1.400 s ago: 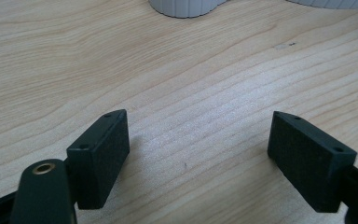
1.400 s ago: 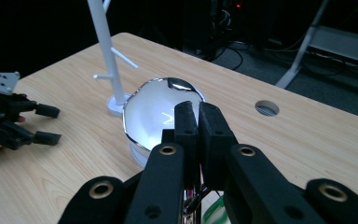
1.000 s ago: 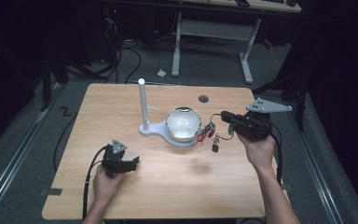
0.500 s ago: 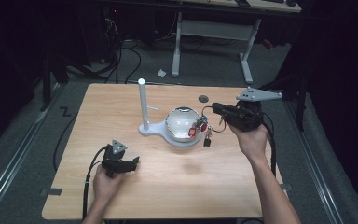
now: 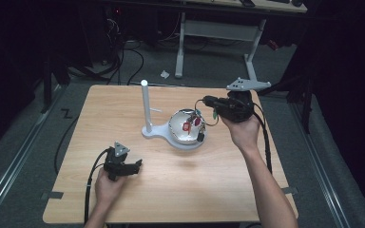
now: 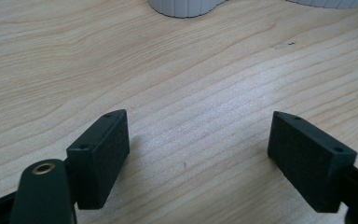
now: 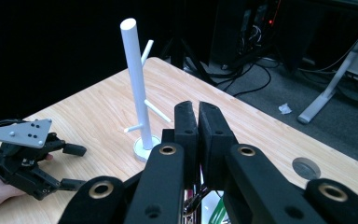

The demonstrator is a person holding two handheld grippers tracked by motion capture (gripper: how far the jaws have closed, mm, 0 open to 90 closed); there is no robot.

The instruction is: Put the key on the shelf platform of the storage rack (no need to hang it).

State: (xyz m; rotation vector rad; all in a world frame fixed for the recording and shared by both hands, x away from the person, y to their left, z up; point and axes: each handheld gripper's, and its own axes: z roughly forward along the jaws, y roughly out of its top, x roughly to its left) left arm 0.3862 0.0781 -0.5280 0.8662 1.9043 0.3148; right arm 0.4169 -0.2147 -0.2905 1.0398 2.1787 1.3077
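One left gripper [image 5: 136, 166] rests on the near left of the table [image 5: 100, 109], jaws released and wide apart with bare wood between them. Right of it stands one white post stand [image 5: 145, 107] with short pegs, joined to one white bowl [image 5: 179, 133]. One bunch of keys [image 5: 195, 122] with red and green tags hangs over the bowl, grasped in the clenched jaws of the one right gripper [image 5: 206, 101]. Since a second ago the right gripper has carried the keys leftward and farther, from beside the bowl to above it; the left gripper has not moved.
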